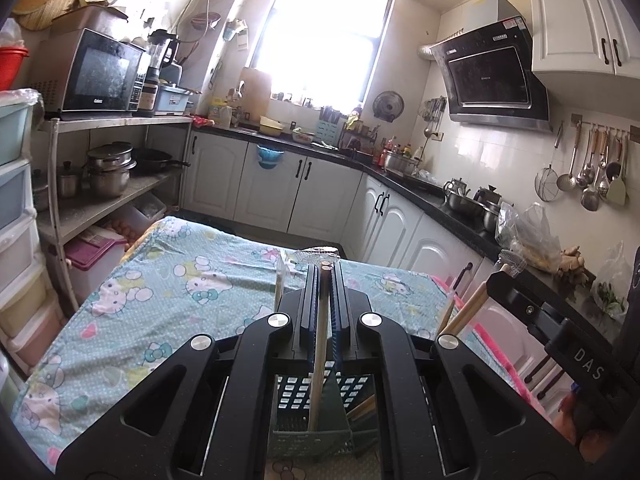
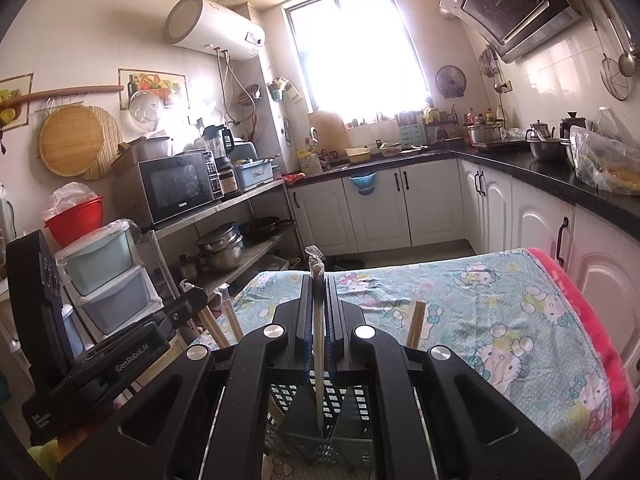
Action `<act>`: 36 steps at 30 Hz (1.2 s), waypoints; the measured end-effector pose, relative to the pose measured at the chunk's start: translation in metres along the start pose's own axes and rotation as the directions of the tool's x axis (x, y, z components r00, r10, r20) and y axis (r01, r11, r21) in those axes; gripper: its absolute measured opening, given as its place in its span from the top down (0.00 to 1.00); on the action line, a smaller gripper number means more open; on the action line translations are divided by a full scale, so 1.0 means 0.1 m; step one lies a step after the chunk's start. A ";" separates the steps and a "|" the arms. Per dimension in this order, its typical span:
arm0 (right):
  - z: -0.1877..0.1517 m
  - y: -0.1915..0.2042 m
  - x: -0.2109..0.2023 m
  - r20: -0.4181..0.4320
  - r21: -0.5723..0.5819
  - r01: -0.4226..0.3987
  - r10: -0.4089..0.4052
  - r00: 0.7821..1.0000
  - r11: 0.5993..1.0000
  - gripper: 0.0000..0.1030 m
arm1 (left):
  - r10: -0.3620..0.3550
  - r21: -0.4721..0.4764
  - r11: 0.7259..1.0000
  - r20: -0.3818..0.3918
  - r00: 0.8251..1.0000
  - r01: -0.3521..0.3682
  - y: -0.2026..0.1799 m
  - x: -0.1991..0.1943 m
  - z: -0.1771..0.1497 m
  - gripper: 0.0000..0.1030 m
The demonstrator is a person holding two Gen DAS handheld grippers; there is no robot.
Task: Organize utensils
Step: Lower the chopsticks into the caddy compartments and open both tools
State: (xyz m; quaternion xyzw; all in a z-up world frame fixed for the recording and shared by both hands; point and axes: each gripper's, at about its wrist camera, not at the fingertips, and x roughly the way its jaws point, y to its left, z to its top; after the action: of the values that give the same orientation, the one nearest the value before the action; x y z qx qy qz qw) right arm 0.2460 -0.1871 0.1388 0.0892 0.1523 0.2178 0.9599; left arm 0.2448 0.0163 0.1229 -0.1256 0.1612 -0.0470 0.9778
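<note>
Each gripper, left (image 1: 325,276) and right (image 2: 319,282), clamps wrapped wooden chopsticks (image 1: 320,344) upright for insertion into the green perforated plastic holder (image 1: 310,420).

Home kitchen, range hood (image 1: 494,76), microwave (image 1: 100,74), white cabinets (image 1: 276,184), hanging ladles (image 1: 588,168), pots (image 1: 108,170)

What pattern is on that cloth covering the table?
The tablecloth is light blue-green with white cartoon cats wearing bows; the right wrist view shows it best.
</note>
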 end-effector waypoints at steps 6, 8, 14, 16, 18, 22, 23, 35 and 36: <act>-0.11 -0.04 -0.01 -0.003 0.005 0.012 -0.012 1.000 1.000 0.94 | 0.001 0.008 1.000 -0.016 1.000 -0.001 0.01 0.01 -0.08 0.97; -0.14 -0.08 -0.02 -0.007 0.010 0.016 -0.016 1.000 1.000 0.94 | 0.005 0.006 1.000 -0.025 1.000 -0.004 0.01 0.01 -0.10 0.97; -0.22 -0.17 -0.09 -0.005 0.034 0.017 -0.017 1.000 0.999 0.94 | 0.005 -0.014 1.000 -0.044 0.999 -0.006 0.09 -0.01 -0.13 0.97; -0.23 -0.19 -0.10 -0.009 0.039 0.021 -0.021 1.000 0.999 0.94 | 0.004 -0.014 1.000 -0.045 0.999 -0.005 0.11 -0.02 -0.14 0.97; -0.26 -0.22 -0.12 -0.015 0.047 0.022 -0.021 1.000 0.999 0.93 | 0.006 -0.005 1.000 -0.048 0.999 -0.006 0.12 -0.03 -0.14 0.97; -0.30 -0.25 -0.17 -0.021 0.057 0.021 -0.020 1.000 0.998 0.93 | 0.004 -0.005 1.000 -0.050 0.999 -0.004 0.14 -0.05 -0.15 0.97; -0.31 -0.25 -0.17 -0.023 0.057 0.020 -0.019 1.000 0.998 0.93 | 0.001 -0.007 1.000 -0.050 0.999 -0.001 0.15 -0.06 -0.16 0.97; -0.48 -0.29 -0.23 -0.071 0.071 0.009 -0.004 0.997 0.997 0.80 | -0.029 -0.046 0.999 -0.081 0.996 0.025 0.24 -0.15 -0.24 0.85; -0.50 -0.29 -0.23 -0.076 0.073 0.008 -0.002 0.997 0.997 0.80 | -0.029 -0.048 0.999 -0.080 0.996 0.025 0.24 -0.16 -0.24 0.84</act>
State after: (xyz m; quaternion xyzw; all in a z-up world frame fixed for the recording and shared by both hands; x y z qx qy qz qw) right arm 0.2208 -0.2177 0.0914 0.1158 0.1968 0.2129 0.9500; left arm 0.2225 0.0361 0.0992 -0.1486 0.1999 -0.0614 0.9665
